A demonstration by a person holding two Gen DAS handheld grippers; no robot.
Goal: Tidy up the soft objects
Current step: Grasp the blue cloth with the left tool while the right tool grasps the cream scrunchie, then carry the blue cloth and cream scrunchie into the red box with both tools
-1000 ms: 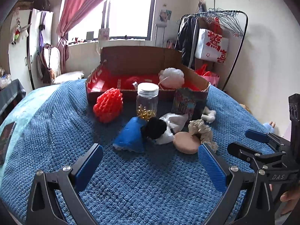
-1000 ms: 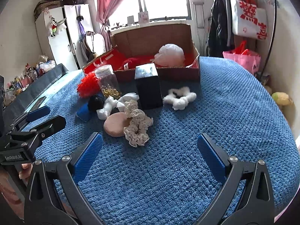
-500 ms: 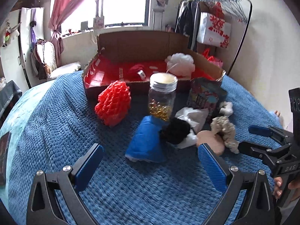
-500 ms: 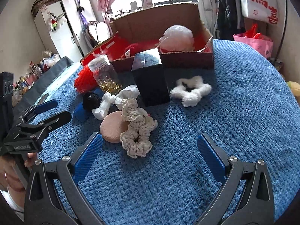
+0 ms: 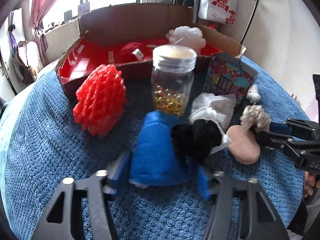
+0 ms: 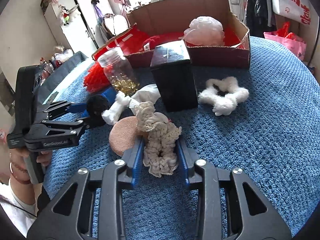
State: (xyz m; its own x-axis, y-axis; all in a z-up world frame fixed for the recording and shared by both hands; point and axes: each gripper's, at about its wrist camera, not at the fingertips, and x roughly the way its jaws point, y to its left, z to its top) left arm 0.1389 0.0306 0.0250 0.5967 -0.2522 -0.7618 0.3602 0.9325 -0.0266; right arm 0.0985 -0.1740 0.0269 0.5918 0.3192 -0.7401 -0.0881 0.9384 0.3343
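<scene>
A blue felt cone [image 5: 158, 152] lies on the blue blanket between the pads of my left gripper [image 5: 162, 170]. Its jaws are closing: the left pad meets the felt, and a thin gap shows at the right pad. A black pompom [image 5: 196, 136] leans against the cone. In the right wrist view a cream crocheted scrunchie [image 6: 160, 150] sits between the pads of my right gripper [image 6: 160, 150], whose closing jaws press both its sides. It rests partly on a pink round puff [image 6: 124, 138]. The left gripper [image 6: 88, 114] appears at the left there.
An open cardboard box [image 5: 130, 22] with a red lining stands at the back and holds a white bath pouf [image 5: 188, 36]. In front stand a glass jar [image 5: 173, 80], a red mesh sponge [image 5: 100, 100] and a dark carton [image 6: 174, 76]. A white fluffy scrunchie [image 6: 224, 98] lies to the right.
Both grippers came forward and down onto the pile. Both pairs of jaws went from wide open to narrow, the left around the blue cone, the right onto the cream scrunchie.
</scene>
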